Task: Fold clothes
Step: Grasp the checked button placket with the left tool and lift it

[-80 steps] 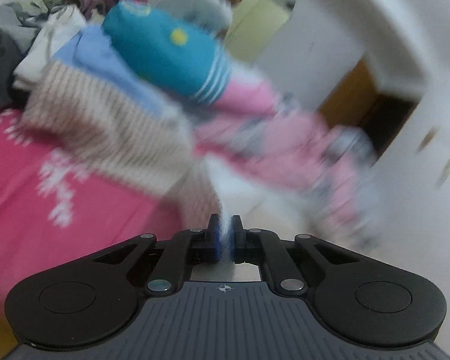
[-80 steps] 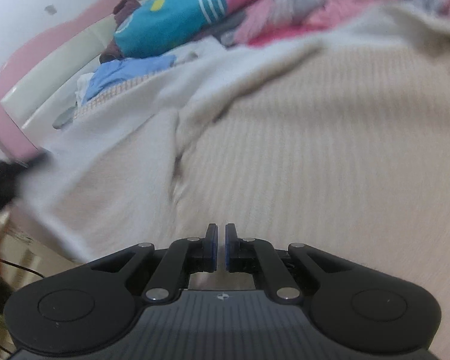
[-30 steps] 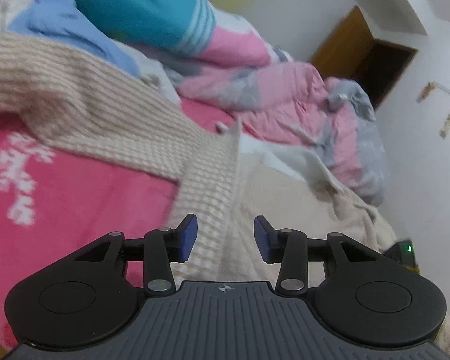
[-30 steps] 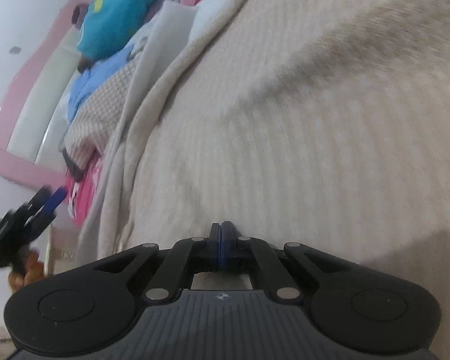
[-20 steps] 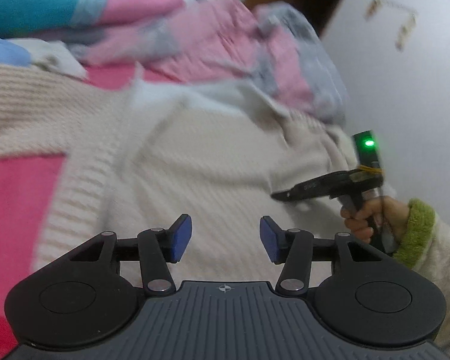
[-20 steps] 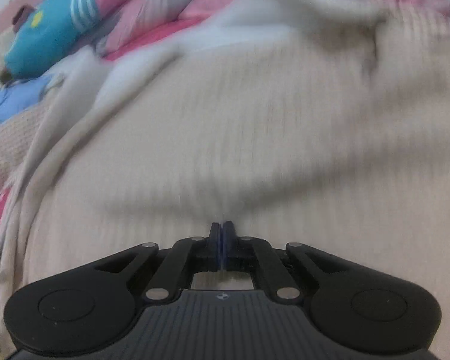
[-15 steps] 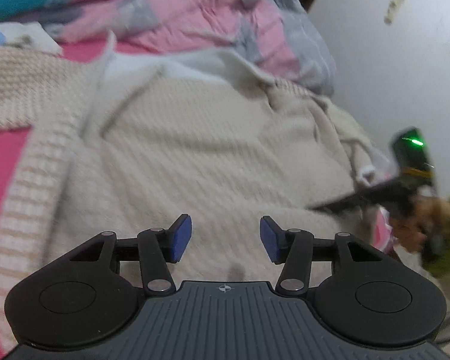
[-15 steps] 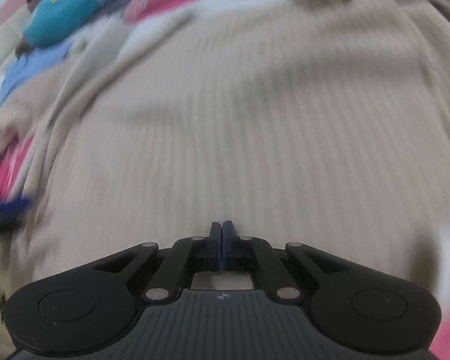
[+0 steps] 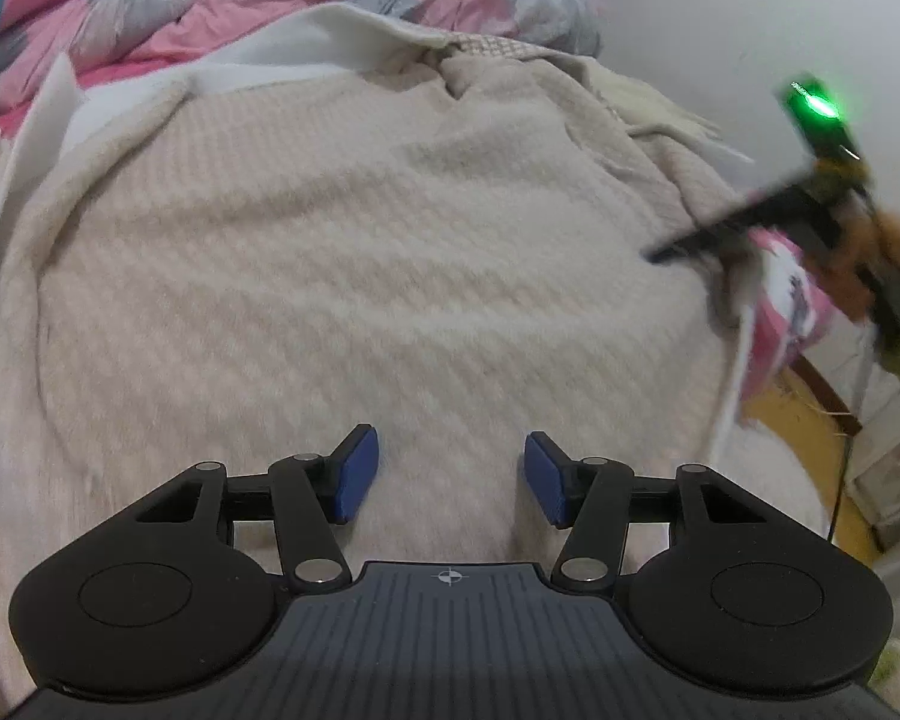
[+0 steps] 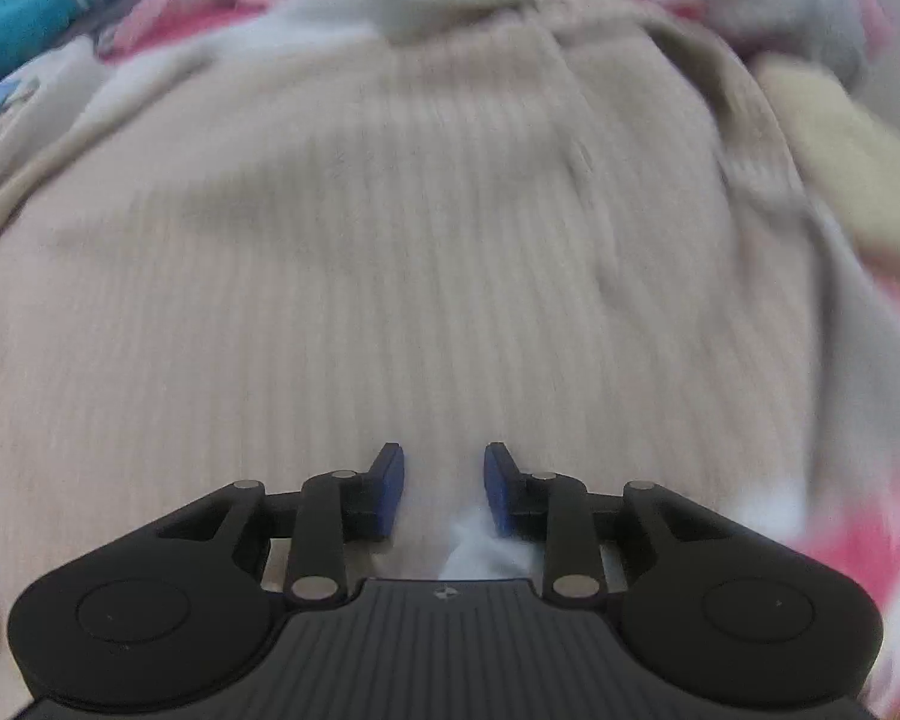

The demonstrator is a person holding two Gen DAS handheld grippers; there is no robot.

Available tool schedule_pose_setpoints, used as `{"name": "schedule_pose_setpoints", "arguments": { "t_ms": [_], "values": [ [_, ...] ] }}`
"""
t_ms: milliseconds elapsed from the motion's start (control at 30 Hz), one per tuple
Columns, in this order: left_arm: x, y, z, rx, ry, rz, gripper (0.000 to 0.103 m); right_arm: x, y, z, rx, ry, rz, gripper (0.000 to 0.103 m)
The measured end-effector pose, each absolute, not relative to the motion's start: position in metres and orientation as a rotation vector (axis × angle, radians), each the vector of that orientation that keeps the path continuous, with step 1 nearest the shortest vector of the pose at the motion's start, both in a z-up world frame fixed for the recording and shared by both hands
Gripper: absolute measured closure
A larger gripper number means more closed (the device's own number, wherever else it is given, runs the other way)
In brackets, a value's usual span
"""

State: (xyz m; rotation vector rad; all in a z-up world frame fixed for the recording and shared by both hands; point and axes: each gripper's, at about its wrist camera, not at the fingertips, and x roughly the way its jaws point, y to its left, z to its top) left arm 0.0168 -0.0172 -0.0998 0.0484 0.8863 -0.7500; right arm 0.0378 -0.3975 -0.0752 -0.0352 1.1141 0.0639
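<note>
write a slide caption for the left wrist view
Left tool, jaws opening and empty, above a spread beige knit sweater; the right tool works at its far edge.

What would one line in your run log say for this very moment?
task: fold clothes | item: beige knit sweater spread flat on bed | left tongs: opening, nothing between | right tongs: opening, white fabric bit between, not pinched
</note>
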Motion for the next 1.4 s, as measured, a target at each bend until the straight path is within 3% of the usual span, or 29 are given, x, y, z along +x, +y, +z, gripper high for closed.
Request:
{"name": "schedule_pose_setpoints", "arguments": {
  "t_ms": [200, 333, 433, 500, 633, 700, 867, 967, 1100, 1333, 1367, 1400],
  "values": [
    [0.008, -0.022, -0.094, 0.087, 0.923, -0.784, 0.048, -0.015, -0.405, -0.050, 0.029, 1.106, 0.008, 0.071],
    [-0.007, -0.024, -0.094, 0.083, 0.947, -0.810, 0.048, -0.003, -0.345, -0.021, 0.003, 0.927, 0.160, 0.070],
    [-0.022, -0.016, -0.095, 0.035, 0.973, -0.831, 0.048, 0.010, -0.282, -0.033, -0.004, 0.889, 0.367, 0.071],
    [-0.034, -0.004, -0.092, 0.018, 0.971, -0.823, 0.048, 0.014, -0.251, -0.063, -0.010, 0.963, 0.427, 0.070],
    [-0.053, 0.048, -0.072, -0.056, 0.930, -0.737, 0.048, -0.053, -0.209, -0.076, -0.248, 0.927, 0.422, 0.069],
    [-0.058, 0.080, -0.063, -0.110, 0.896, -0.662, 0.048, -0.069, -0.208, -0.063, -0.200, 0.976, 0.484, 0.069],
    [-0.068, 0.149, -0.055, -0.206, 0.799, -0.431, 0.047, -0.055, -0.186, -0.049, -0.135, 0.826, 0.488, 0.069],
    [-0.065, 0.173, -0.067, -0.291, 0.768, -0.319, 0.039, -0.046, -0.161, -0.075, -0.071, 0.863, 0.537, 0.069],
    [-0.056, 0.175, -0.078, -0.302, 0.792, -0.295, 0.039, -0.061, -0.145, -0.084, -0.109, 0.878, 0.548, 0.069],
    [-0.036, 0.149, -0.089, -0.195, 0.751, -0.312, 0.036, -0.050, -0.165, -0.069, 0.202, 0.884, 0.515, 0.068],
    [-0.032, 0.145, -0.093, -0.163, 0.768, -0.281, 0.040, -0.046, -0.164, -0.072, 0.245, 0.893, 0.510, 0.068],
    [-0.029, 0.145, -0.097, -0.151, 0.780, -0.252, 0.051, -0.044, -0.166, -0.075, 0.288, 0.904, 0.507, 0.068]
  ]
}}
